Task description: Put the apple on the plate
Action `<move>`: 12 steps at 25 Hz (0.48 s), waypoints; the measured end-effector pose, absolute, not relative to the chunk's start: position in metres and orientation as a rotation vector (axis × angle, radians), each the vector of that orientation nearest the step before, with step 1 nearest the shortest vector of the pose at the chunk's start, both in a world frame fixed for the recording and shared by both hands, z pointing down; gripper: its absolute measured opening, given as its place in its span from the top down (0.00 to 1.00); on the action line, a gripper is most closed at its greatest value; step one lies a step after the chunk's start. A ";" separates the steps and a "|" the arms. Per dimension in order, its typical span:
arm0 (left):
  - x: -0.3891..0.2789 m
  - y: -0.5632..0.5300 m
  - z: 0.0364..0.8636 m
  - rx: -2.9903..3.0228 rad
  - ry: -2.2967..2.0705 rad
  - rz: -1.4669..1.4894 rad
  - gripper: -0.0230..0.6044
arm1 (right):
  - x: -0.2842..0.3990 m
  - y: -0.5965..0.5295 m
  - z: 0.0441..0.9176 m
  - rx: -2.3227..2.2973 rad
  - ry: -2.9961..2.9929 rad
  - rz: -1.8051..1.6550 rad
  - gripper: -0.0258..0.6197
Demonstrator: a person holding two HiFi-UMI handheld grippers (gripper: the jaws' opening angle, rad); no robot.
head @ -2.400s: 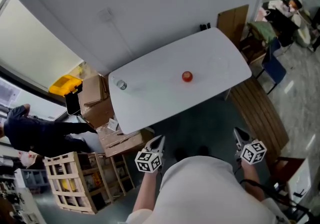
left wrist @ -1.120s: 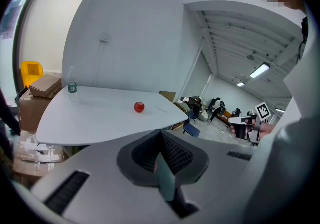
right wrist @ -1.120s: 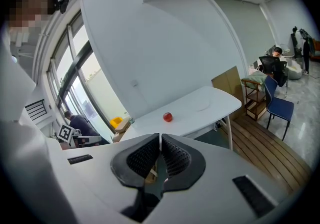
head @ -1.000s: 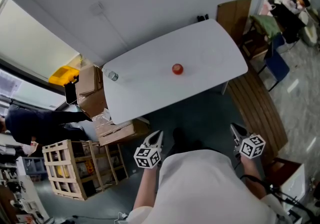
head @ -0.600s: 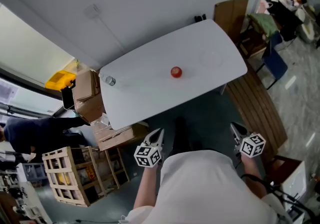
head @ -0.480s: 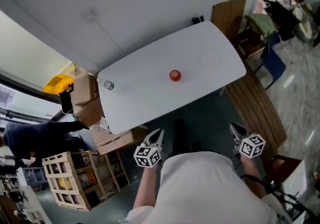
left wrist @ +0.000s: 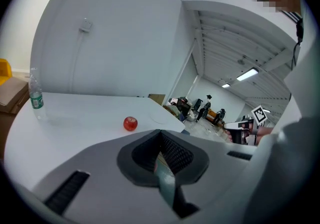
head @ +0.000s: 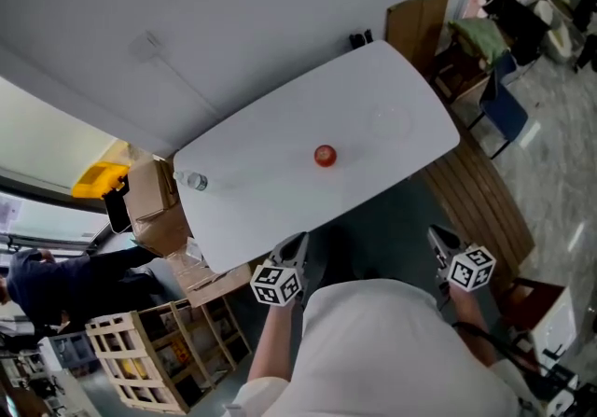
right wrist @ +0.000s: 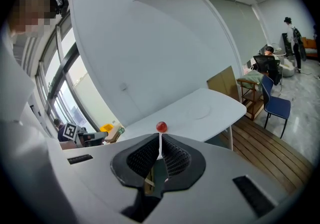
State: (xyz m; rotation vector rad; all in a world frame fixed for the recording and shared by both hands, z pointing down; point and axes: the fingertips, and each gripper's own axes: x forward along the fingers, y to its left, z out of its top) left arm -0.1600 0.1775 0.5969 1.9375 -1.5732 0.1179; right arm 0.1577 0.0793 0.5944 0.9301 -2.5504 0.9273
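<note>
- While the 2 grippers hang at the near side, short of the table point(head: 261, 201), the apple point(head: 324, 156) sits mid-table, well apart from either.
- L gripper point(head: 296, 243): fingers pressed together, nothing btwn them.
- R gripper point(head: 437, 238): fingers likewise closed tight, empty; in the right gripper view the apple shows just above their tips, far off.
- Plate point(head: 392, 122): faint clear round outline on the table, right of the apple & slightly farther, toward the table's right end; not touching the apple.
- Water bottle point(head: 191, 181) stands upright at the table's left end.
- Cardboard boxes point(head: 149, 210) & a wooden crate point(head: 140, 364) on the floor left of the table; blue chair point(head: 501, 112) off to the right.
</note>
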 end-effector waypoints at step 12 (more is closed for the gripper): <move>-0.193 0.100 0.600 2.031 -1.427 0.147 0.96 | 0.119 0.044 0.591 1.032 -2.498 0.956 0.90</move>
